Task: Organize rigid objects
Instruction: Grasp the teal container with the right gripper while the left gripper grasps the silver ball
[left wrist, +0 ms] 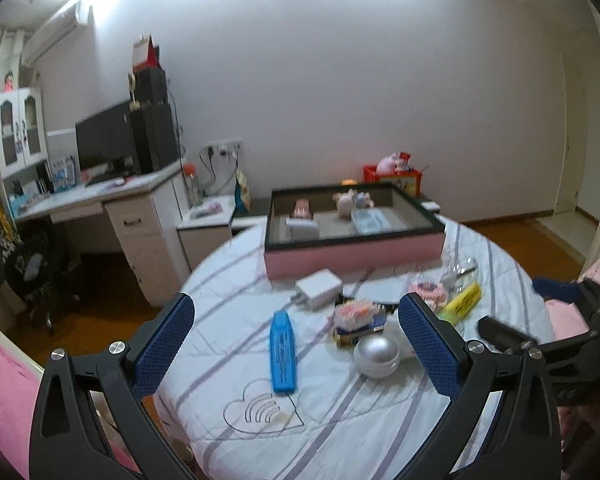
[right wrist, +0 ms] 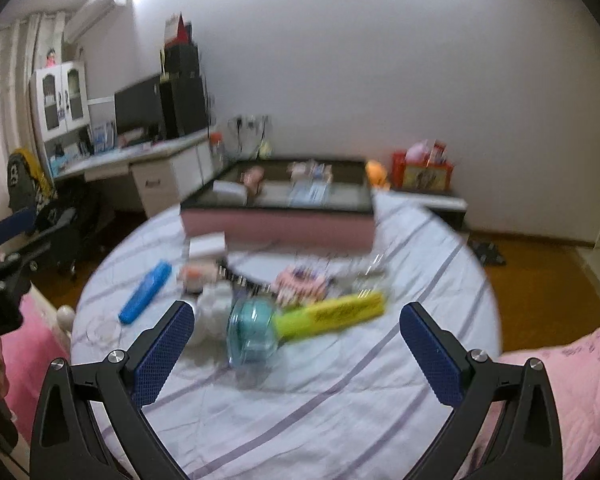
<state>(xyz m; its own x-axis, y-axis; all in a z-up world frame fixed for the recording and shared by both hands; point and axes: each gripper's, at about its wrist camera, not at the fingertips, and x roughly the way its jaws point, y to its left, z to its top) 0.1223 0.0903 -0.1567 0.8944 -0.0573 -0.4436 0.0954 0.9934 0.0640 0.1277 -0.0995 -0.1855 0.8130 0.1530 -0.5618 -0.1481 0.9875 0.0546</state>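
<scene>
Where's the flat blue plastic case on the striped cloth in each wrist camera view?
Left wrist view: the flat blue plastic case lies lower centre, between the open left gripper fingers, nearer the left one.
Right wrist view: it lies left of centre, beyond the right gripper, outside its left finger.
Shared landmark: the pink-sided tray behind it.

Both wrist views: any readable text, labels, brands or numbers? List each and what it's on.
None legible.
Blue marker: dark print along the barrel, too small to read.
Yellow marker: dark print, motion-blurred.
Red box: picture label, too far to read.
Small boxes beside the silver jar: print unreadable.
</scene>
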